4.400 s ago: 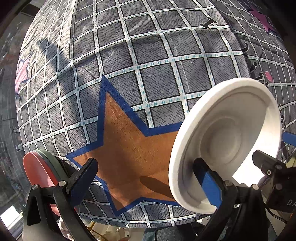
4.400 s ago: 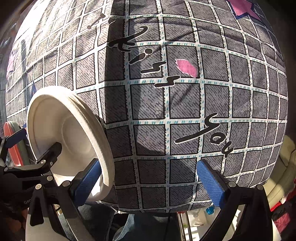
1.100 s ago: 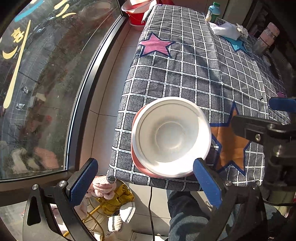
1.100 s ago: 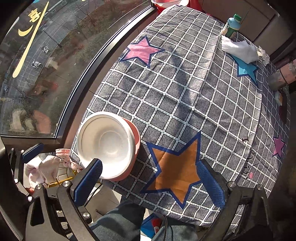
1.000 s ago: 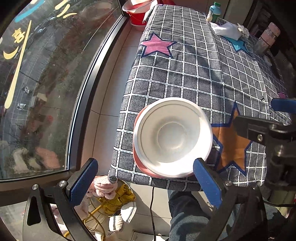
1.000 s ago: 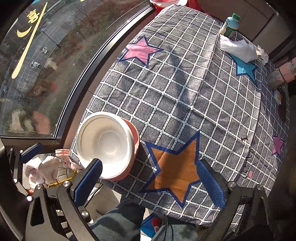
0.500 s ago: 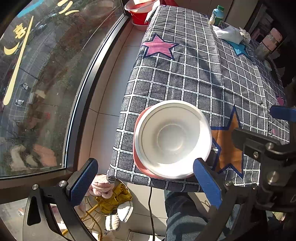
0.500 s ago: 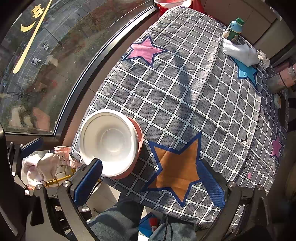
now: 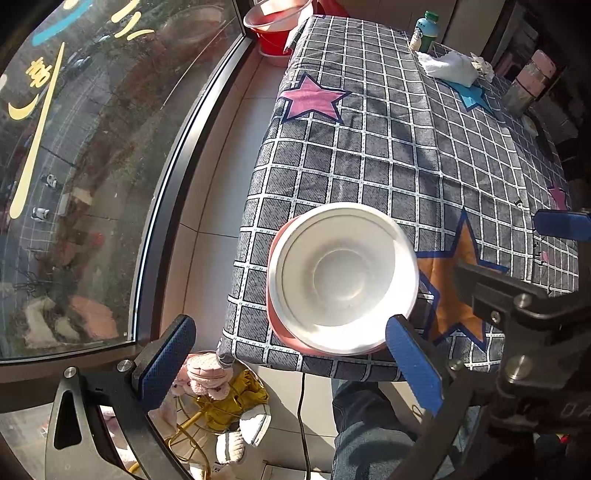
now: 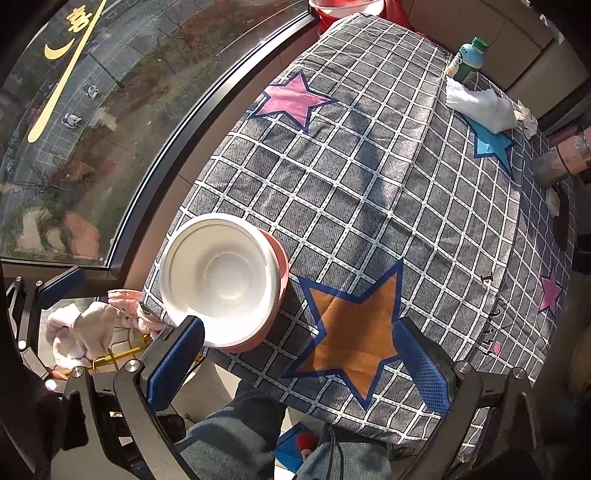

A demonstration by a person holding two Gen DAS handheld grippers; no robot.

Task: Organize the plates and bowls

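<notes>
Two stacked dishes, left wrist view: a white bowl [image 9: 341, 278] nested mouth-up in a pink bowl [image 9: 275, 325], of which only the rim shows; round, no long axis, opening facing the camera; the stack sits at the near corner of the table [image 9: 388, 140], just beside an orange star [image 9: 452, 291] with blue outline. Left tongs [image 9: 291, 354]: blue-padded fingers spread wide, holding nothing, raised above the table edge. Part of the right tongs [image 9: 561, 225] enters at the right edge. Table cover: grey cloth with white grid, pink star [image 9: 312, 98] farther back; at the far end a green-capped bottle [image 9: 424, 31], a white crumpled cloth [image 9: 450, 66], a pink-lidded container [image 9: 528, 85]. Floor: pale tiles, red bucket [image 9: 277, 29], soft toys [image 9: 210, 373] in a yellow wire basket below the corner. Large window [image 9: 74, 147] to the left, street far below. Right wrist view: the same stack [image 10: 221, 284] at the table's near left corner, mouth up; right tongs [image 10: 297, 363] parted wide, empty, above the orange star; a person's jeans [image 10: 236, 439] beneath.
</notes>
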